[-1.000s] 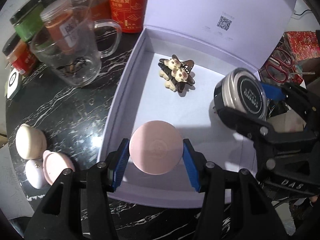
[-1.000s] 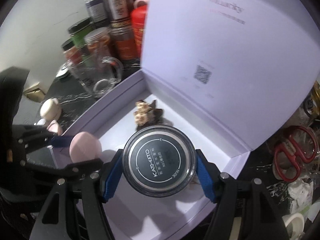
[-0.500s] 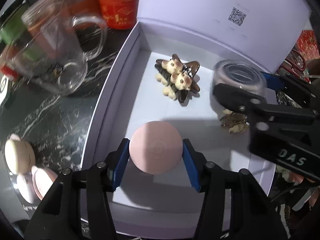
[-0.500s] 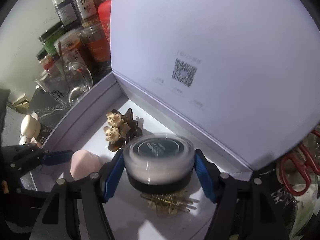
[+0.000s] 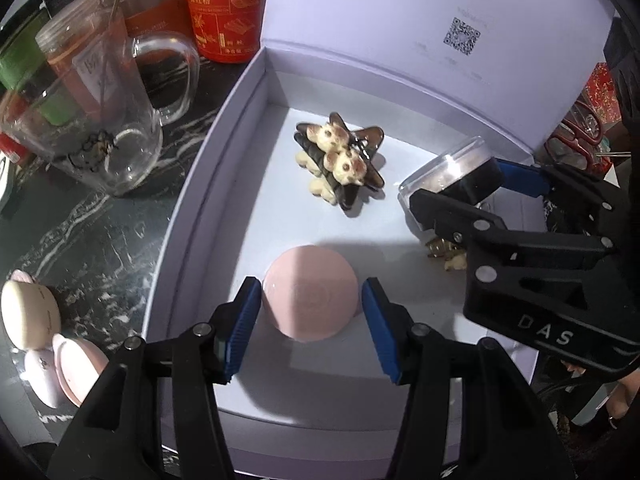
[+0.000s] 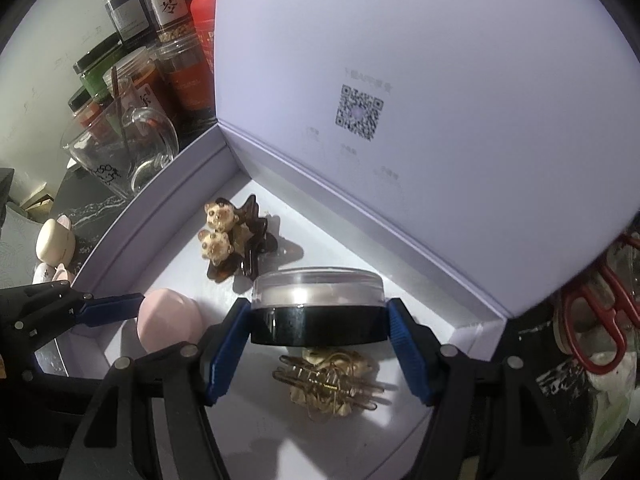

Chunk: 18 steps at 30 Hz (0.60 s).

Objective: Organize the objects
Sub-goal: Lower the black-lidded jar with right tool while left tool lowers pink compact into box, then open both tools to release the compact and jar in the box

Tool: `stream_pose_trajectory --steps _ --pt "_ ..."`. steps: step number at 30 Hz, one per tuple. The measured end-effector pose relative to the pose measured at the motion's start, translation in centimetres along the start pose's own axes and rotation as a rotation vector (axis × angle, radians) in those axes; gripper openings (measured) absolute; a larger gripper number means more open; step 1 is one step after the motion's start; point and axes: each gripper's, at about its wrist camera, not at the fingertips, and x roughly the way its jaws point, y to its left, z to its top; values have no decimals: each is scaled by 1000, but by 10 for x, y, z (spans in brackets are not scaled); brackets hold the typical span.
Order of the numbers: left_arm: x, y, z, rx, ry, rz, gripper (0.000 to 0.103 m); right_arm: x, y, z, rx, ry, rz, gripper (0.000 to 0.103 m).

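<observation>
A white open box (image 5: 200, 184) with a raised lid (image 6: 400, 80) sits on the black marble table. My left gripper (image 5: 311, 312) has its blue pads around a round pink case (image 5: 310, 298) resting on the box floor; a small gap shows on each side. My right gripper (image 6: 318, 336) is shut on a black jar with a clear lid (image 6: 318, 308), held above a gold hair clip (image 6: 328, 380) in the box. The jar also shows in the left wrist view (image 5: 452, 176). A brown hair claw with two bear figures (image 5: 340, 160) lies at the back of the box.
A glass mug (image 5: 100, 136) and several jars (image 6: 132, 40) stand left of the box, with a red canister (image 5: 224, 4) behind. Cream and pink small cases (image 5: 32, 320) lie on the table at the left. Red scissors (image 6: 600, 320) lie right of the box.
Both grippers moved lower into the box. The pink case now rests on the box floor with the left pads slightly apart from it. The jar has tilted upright above the gold clip.
</observation>
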Motion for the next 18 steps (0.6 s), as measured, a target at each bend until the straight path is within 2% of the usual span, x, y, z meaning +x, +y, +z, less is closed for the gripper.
stream_pose_trajectory --steps 5,11,18 --pt "6 -1 -7 -27 27 -22 51 -4 0 -8 -11 13 -10 69" --pt "10 -4 -13 -33 48 -31 51 3 3 -19 22 81 8 69" --pt "5 -8 -17 -44 46 -27 51 -16 9 -19 8 43 -21 69"
